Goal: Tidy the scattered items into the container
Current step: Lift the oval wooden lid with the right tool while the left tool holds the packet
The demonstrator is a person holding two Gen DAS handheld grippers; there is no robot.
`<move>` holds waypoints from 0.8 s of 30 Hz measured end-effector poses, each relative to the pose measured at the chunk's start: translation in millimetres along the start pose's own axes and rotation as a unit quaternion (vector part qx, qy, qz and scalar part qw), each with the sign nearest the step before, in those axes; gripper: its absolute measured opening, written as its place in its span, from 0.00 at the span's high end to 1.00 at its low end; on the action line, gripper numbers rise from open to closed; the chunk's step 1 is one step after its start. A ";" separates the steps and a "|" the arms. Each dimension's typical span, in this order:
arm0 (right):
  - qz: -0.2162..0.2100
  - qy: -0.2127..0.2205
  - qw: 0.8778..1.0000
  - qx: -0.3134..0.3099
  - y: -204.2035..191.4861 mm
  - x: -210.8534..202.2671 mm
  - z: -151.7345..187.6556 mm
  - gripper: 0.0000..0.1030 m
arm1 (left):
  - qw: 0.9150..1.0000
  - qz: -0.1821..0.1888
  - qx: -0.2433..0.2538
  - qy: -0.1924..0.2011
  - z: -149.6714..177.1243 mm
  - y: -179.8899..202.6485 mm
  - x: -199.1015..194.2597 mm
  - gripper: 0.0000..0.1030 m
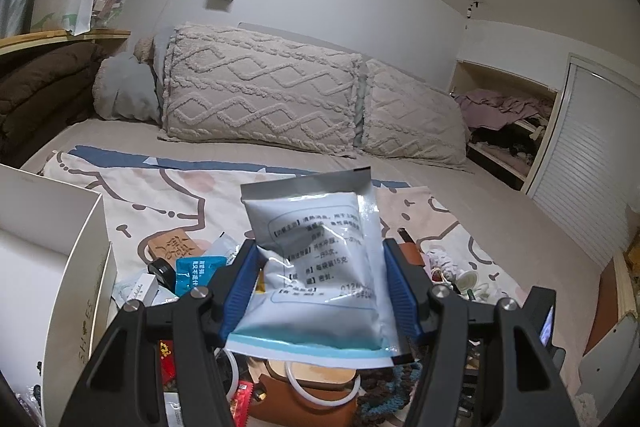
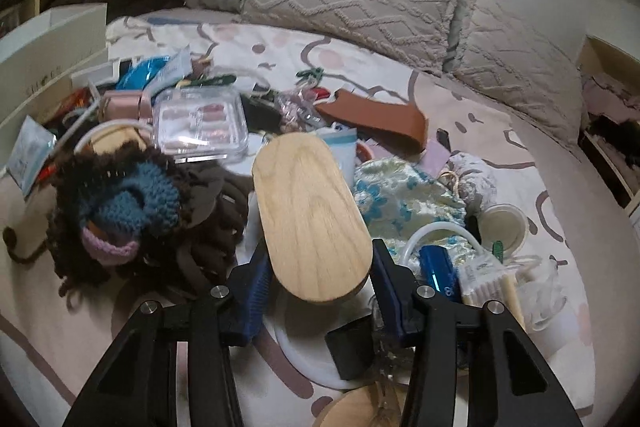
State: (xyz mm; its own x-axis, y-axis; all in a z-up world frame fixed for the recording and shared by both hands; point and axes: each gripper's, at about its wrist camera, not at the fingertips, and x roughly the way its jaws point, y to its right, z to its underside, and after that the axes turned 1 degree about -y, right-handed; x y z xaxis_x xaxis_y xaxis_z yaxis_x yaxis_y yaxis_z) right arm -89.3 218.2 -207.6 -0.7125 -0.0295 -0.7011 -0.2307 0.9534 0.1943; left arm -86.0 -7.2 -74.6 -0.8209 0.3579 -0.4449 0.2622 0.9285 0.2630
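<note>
My left gripper [image 1: 320,287] is shut on a white sachet with printed text [image 1: 320,259] and holds it above the scattered items on the bed. The white shoe box [image 1: 52,267] stands open just to its left; it also shows in the right wrist view [image 2: 52,67] at the far left. My right gripper [image 2: 320,283] is shut on an oval wooden lid [image 2: 312,219] and holds it over the pile. Below lie a brown and blue knitted piece [image 2: 128,203], a clear plastic case [image 2: 200,127] and a floral pouch [image 2: 404,203].
Patterned sheet [image 2: 360,67] covers the bed under the pile. Textured pillows [image 1: 260,95] lie along the wall behind. A brown leather strap [image 2: 376,123], a blue tube [image 2: 440,267] and cotton swabs [image 2: 492,287] lie to the right. A shelf [image 1: 512,131] stands at right.
</note>
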 end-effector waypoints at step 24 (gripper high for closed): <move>-0.005 -0.026 1.000 0.017 5.2 12.6 -3.6 0.53 | 1.000 0.011 -0.013 -0.012 2.5 -0.5 4.8 0.41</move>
State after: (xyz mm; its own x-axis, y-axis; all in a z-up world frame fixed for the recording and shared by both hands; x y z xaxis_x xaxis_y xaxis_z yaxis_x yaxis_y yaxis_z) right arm -101.8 221.6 -213.0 -0.6750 -0.0244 -0.7374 -0.2142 0.9629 0.1641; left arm -88.8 -5.7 -79.0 -0.8025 0.3806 -0.4594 0.2661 0.9176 0.2954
